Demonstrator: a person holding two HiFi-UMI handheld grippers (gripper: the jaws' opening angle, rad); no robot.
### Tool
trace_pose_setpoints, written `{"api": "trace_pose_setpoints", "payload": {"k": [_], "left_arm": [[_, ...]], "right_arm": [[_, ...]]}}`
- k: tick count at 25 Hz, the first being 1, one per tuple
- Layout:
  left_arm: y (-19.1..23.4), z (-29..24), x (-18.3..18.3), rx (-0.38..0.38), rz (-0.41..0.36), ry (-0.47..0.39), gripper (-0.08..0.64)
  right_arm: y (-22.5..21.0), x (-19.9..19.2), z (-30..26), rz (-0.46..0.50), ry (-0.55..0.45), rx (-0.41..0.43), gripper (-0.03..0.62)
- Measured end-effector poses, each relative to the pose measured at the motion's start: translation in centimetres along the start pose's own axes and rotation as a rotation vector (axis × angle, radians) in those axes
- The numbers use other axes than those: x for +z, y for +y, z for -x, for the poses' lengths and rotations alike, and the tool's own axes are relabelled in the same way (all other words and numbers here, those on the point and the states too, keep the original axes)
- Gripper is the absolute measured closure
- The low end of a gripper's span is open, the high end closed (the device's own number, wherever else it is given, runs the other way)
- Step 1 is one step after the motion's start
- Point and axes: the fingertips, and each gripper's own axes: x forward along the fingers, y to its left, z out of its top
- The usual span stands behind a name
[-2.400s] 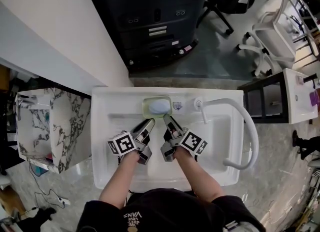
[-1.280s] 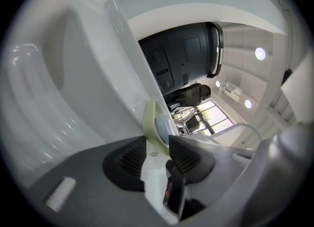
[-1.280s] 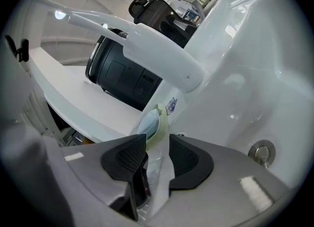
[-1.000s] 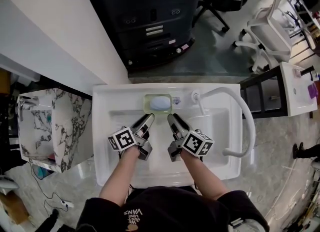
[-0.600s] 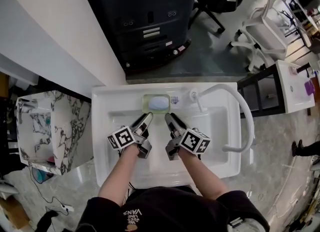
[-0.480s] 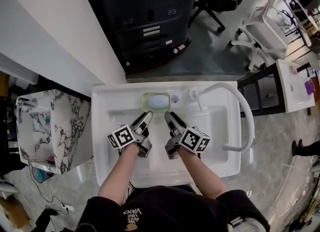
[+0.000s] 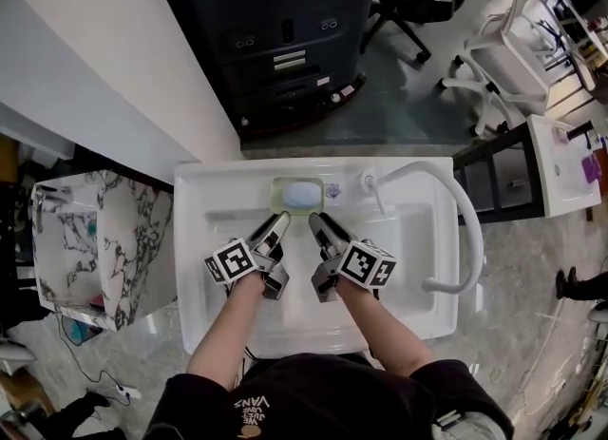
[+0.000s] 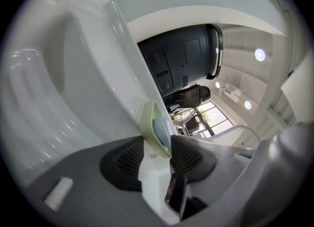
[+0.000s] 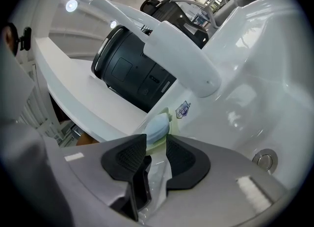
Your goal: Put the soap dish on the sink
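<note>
A pale green soap dish (image 7: 296,195) holding a light blue soap bar sits on the back rim of the white sink (image 7: 209,183). My left gripper (image 7: 278,221) and right gripper (image 7: 316,220) hover over the basin just in front of it, tips pointing at the dish without touching it. In the left gripper view the dish (image 8: 149,122) shows beyond the narrow gap of the gripper (image 8: 157,147), which is open and empty. In the right gripper view the soap (image 9: 158,124) lies past the gripper (image 9: 156,152), also narrowly open and empty.
A white curved faucet (image 7: 458,215) arches over the basin's right side and crosses the right gripper view as the faucet (image 9: 181,59). A drain (image 9: 265,160) sits in the basin. A marble block (image 7: 114,229) stands left of the sink; a dark machine (image 7: 285,39) stands behind.
Both grippers have drawn back a little from the soap dish toward the basin's middle. Over the last half second they barely move. The dish stays on the rim.
</note>
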Motion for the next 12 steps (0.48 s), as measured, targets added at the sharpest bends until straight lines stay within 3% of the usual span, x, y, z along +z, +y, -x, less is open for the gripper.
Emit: {"api": "trace_pose_setpoints", "payload": {"k": [7, 12], "left_arm": [[-0.07, -0.15, -0.02, -0.004, -0.006, 0.001, 0.374], [-0.05, 0.26, -0.29, -0.015, -0.001, 0.023, 0.374]], "right_arm": [[0.21, 0.58, -0.37, -0.014, -0.008, 0.013, 0.465], [-0.38, 0.27, -0.15, -0.008, -0.007, -0.024, 0.465]]}}
